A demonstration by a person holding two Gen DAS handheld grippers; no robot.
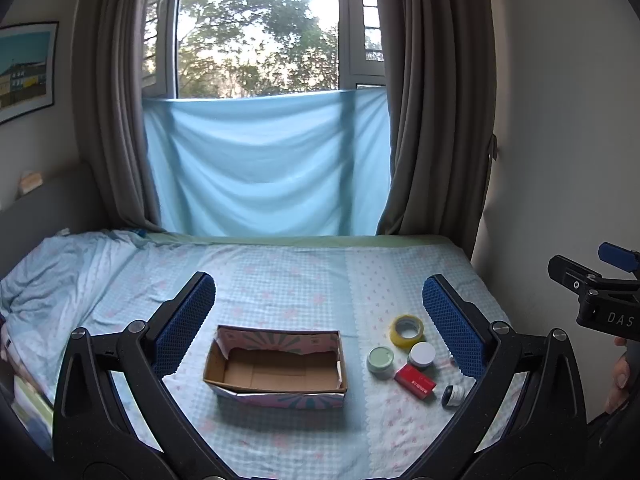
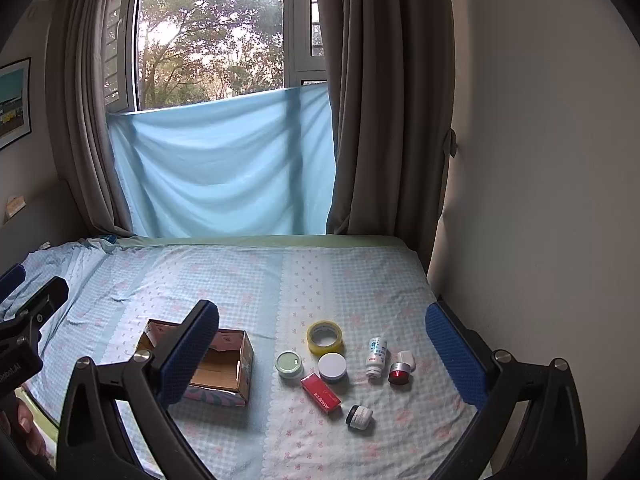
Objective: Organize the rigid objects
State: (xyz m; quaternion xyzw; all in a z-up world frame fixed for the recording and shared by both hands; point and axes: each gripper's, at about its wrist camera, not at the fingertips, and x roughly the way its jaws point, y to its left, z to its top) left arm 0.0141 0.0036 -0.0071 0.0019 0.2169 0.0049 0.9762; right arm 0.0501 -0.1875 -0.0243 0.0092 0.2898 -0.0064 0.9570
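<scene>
Legible writing: "DAS" in white on the black body of the right gripper [image 1: 600,280] as seen at the right edge of the left wrist view; white lettering on the red box [image 2: 321,399], too small to read; blue print on the white bottle [image 2: 377,356], likewise unreadable.

Left gripper [image 1: 316,320]: blue-padded fingers [image 1: 186,322] spread wide, holding nothing, raised above the bed [image 2: 240,280]. Right gripper: fingers [image 2: 456,350] equally wide apart, empty, touching nothing.

Cardboard box [image 1: 276,368]: open-topped, interior bare, resting toward the near edge of the bed, left of the loose items.

Loose items grouped toward the near right corner of the bed (all apart from the box): yellow tape roll [image 2: 324,338] farthest back; green-lidded jar [image 2: 289,364] and white-lidded jar [image 2: 332,367] just in front of it; red box touching or just beside the white-lidded jar; white bottle lying flat; red-capped container [image 2: 399,374] just right of the bottle; small dark jar [image 2: 359,417] nearest the near edge.
</scene>
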